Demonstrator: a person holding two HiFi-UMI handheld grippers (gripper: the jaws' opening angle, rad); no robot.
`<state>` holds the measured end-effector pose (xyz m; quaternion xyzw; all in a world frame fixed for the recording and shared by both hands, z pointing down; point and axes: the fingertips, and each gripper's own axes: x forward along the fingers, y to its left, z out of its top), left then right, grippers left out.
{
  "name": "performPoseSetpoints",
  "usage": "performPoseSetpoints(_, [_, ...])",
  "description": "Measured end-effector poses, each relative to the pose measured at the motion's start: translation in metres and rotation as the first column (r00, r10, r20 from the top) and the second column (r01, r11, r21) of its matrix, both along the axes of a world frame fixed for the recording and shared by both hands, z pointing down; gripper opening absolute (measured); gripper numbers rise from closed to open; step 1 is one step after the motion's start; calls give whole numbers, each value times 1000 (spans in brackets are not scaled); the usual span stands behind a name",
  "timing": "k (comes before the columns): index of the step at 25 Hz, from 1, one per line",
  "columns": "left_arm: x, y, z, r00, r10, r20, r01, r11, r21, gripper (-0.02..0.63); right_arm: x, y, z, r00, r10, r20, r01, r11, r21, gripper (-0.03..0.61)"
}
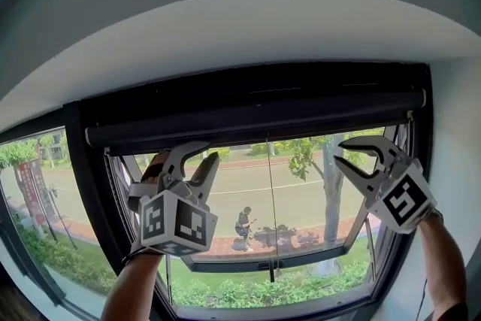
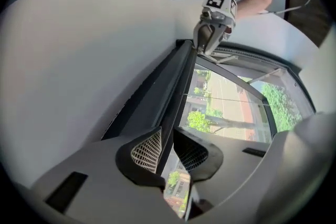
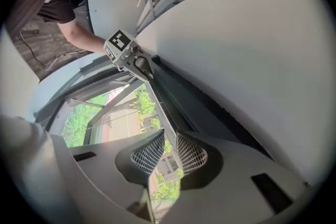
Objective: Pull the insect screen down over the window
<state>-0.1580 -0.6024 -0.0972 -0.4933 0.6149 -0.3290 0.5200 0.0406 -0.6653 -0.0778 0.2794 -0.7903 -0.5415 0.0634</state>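
Observation:
The rolled-up insect screen sits in a black housing along the top of the window, and its black pull bar point(image 1: 255, 124) lies just under that housing. My left gripper point(image 1: 211, 152) is raised to the bar's left part. In the left gripper view the bar's lower edge point(image 2: 176, 92) runs down into the gap between the mesh pads point(image 2: 148, 150), and I cannot see them pressing on it. My right gripper point(image 1: 353, 152) is up at the bar's right end, jaws apart. In the right gripper view the bar point(image 3: 163, 94) ends at the tips, with daylight between the pads point(image 3: 191, 155).
The black window frame point(image 1: 86, 184) borders the opening, and an outward-tilted sash point(image 1: 263, 259) hangs below. A thin cord point(image 1: 269, 192) drops down the middle of the glass. The white curved ceiling point(image 1: 240, 26) is close above. A street, trees and a person show outside.

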Motion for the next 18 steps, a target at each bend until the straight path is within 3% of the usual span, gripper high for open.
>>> performPoseSetpoints(6, [-1,-17,-4,979,-153,134,152,988,14,60,-13,-13,-20,984,147,-99,-126,973,192,74])
performPoseSetpoints(12, [-4,-37,-4,931,-285,227,288,957,20,60,-15,-30,-24,967,223,-125,-189,952,240,72])
performPoseSetpoints(18, [4,-44,-3,918,-304,255,319,947,-19,34,-19,-37,-27,954,266,-141,-220,936,273,72])
